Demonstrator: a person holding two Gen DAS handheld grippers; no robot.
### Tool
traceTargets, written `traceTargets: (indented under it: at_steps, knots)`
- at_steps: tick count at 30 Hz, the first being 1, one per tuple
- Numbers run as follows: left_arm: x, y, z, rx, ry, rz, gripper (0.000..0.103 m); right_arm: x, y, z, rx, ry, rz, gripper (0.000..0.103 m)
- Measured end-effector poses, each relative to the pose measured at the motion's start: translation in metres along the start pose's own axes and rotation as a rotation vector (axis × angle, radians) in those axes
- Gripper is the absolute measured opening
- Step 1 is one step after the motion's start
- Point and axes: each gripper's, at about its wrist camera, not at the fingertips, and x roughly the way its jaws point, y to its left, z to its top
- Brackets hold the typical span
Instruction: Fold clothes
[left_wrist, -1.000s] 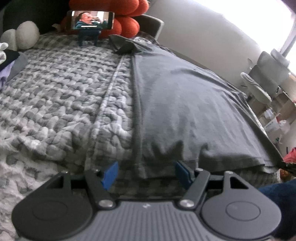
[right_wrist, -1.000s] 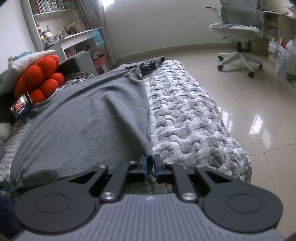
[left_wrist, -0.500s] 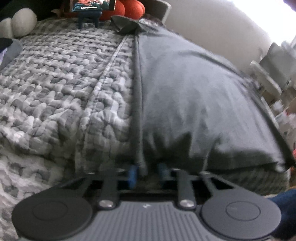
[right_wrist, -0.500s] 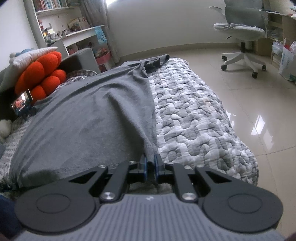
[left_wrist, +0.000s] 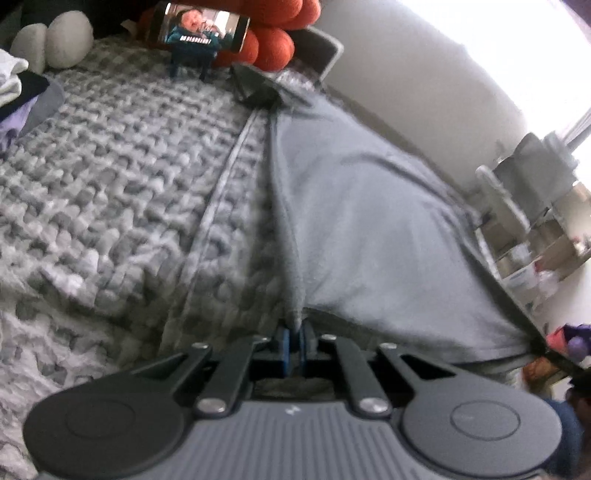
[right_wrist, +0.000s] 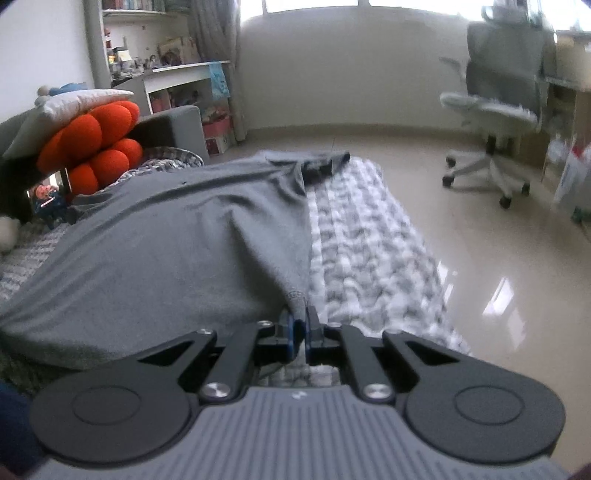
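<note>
Grey T-shirt (left_wrist: 369, 229) lies spread on a bed's grey knitted blanket (left_wrist: 110, 177), its near hem corners pinched between the closed fingers of the left gripper (left_wrist: 294, 341) and right gripper (right_wrist: 298, 326).

A bedroom in a home. A bed (left_wrist: 110, 192) with a chunky grey-and-white knit blanket (right_wrist: 369, 258) fills the near view, with orange round cushions (right_wrist: 96, 147) and a white pillow (right_wrist: 62, 110) at its head. A phone (left_wrist: 203, 27) on a small stand plays a video. Beyond lie a glossy tiled floor (right_wrist: 498, 258), a grey office chair (right_wrist: 495, 110) on wheels, bookshelves (right_wrist: 159, 55) crowded with small items, and a bright curtained window (right_wrist: 306, 3).
</note>
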Motion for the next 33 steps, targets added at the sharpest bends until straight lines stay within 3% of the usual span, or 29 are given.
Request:
traceTargets:
  at_steps: [8, 12, 19, 22, 24, 30, 33]
  knots:
    - [0.001, -0.004, 0.001, 0.049, 0.038, 0.028, 0.005, -0.007, 0.003, 0.002, -0.086, 0.035, -0.011, 0.007]
    - [0.007, 0.002, -0.004, 0.04, 0.063, 0.05, 0.005, 0.012, 0.0, -0.018, -0.128, 0.141, -0.034, 0.007]
    - [0.013, 0.01, -0.002, 0.024, 0.074, 0.044, 0.005, 0.014, -0.005, -0.028, -0.141, 0.148, -0.011, 0.013]
    - [0.013, 0.01, -0.005, 0.034, 0.074, 0.048, 0.005, 0.009, -0.018, -0.023, -0.007, 0.12, 0.076, 0.019]
    - [0.014, 0.009, -0.006, 0.044, 0.072, 0.05, 0.005, 0.006, -0.033, -0.019, 0.136, 0.095, 0.151, 0.035]
    - [0.016, 0.008, -0.006, 0.057, 0.075, 0.059, 0.005, 0.018, -0.066, -0.018, 0.482, 0.095, 0.238, 0.036]
    - [0.017, 0.007, -0.006, 0.065, 0.075, 0.065, 0.005, 0.031, -0.069, -0.025, 0.552, 0.141, 0.206, 0.036]
